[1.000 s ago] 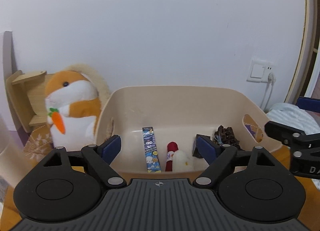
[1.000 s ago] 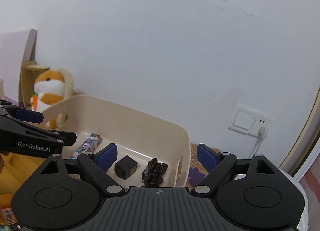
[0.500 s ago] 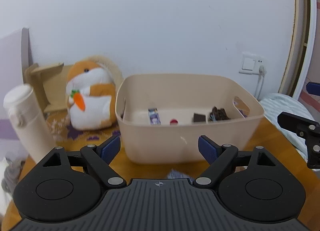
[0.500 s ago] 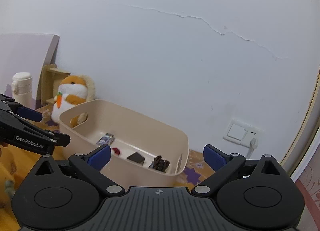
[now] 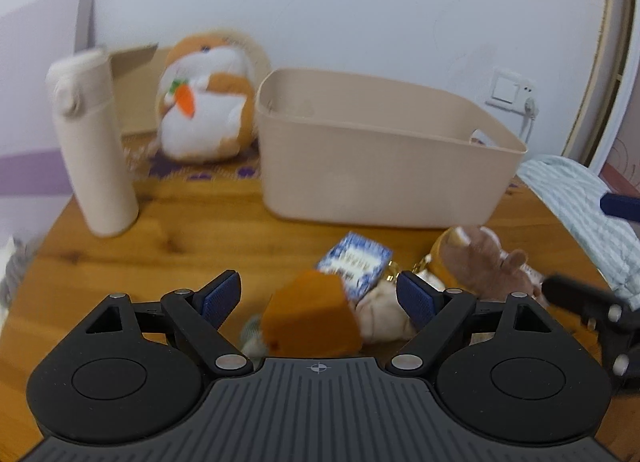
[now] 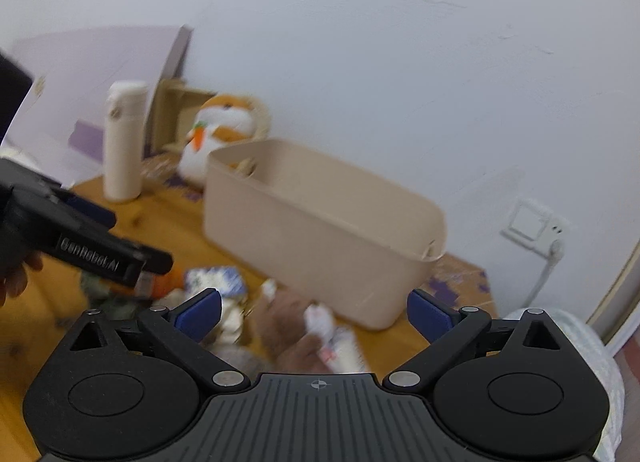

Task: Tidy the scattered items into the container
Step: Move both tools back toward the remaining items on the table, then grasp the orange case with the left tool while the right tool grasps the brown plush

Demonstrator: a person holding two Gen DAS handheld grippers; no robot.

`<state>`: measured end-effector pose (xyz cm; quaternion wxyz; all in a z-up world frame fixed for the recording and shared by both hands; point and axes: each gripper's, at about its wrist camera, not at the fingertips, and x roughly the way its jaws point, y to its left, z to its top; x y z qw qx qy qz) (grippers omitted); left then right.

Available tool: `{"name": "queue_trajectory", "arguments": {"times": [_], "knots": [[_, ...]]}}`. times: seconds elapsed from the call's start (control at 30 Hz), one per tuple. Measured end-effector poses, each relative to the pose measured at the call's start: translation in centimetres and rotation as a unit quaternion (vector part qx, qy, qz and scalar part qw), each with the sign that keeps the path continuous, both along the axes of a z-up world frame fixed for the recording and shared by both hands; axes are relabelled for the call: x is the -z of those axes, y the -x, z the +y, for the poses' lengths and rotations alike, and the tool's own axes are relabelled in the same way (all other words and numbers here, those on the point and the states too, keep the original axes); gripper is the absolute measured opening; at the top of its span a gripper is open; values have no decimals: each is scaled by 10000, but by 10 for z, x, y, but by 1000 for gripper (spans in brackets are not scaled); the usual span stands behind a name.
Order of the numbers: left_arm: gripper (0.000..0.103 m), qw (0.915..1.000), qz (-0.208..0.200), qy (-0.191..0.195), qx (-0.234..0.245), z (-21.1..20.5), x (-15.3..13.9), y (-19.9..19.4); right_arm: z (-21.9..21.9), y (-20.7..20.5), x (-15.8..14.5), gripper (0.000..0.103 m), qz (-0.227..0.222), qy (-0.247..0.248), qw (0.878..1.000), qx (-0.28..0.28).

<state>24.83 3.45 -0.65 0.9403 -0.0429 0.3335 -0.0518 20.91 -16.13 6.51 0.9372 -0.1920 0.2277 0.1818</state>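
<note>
Both views have pulled back from the bin: a second ago each camera looked down into it at the blue packet, red toy and dark pieces on its floor, while now only its outer wall and rim show, across the upper middle of the left view and the centre of the right view, and its contents are hidden. The left tool stands with its jaws wide apart and nothing pressed between them, above an orange block at the lower centre, with a blue patterned packet just behind it and a brown plush toy to the right, all on the wooden desk in front of the bin. The right tool is likewise wide open, wider than a second ago, over the same blurred pile. A cream bottle and a hamster plush, newly in full view, stand at the left.
</note>
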Motion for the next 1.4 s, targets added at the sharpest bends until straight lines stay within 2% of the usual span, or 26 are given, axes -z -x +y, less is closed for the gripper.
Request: {"name": "queue_trajectory", "arguments": {"times": [0.33, 0.63, 0.97, 1.17, 1.3, 1.33, 1.4], "knots": [[86, 9996, 175, 198, -98, 5, 19, 5, 14, 7, 28, 95, 400, 233, 9983, -357], [86, 9992, 189, 359, -67, 2, 25, 3, 22, 13, 40, 83, 533, 397, 9963, -552], [86, 9988, 255, 417, -69, 5, 32, -1, 36, 10, 49, 57, 676, 506, 9934, -773], [86, 9987, 279, 414, -67, 3, 34, -6, 39, 9, 52, 36, 742, 562, 9921, -843], [86, 9988, 305, 391, -45, 1, 35, -9, 38, 9, 53, 34, 761, 531, 9921, -842], [83, 9988, 307, 385, -45, 1, 35, -10, 38, 9, 53, 33, 766, 525, 9921, -843], [67, 9988, 322, 365, -54, 0, 35, -11, 38, 9, 53, 29, 781, 497, 9920, -859]]}}
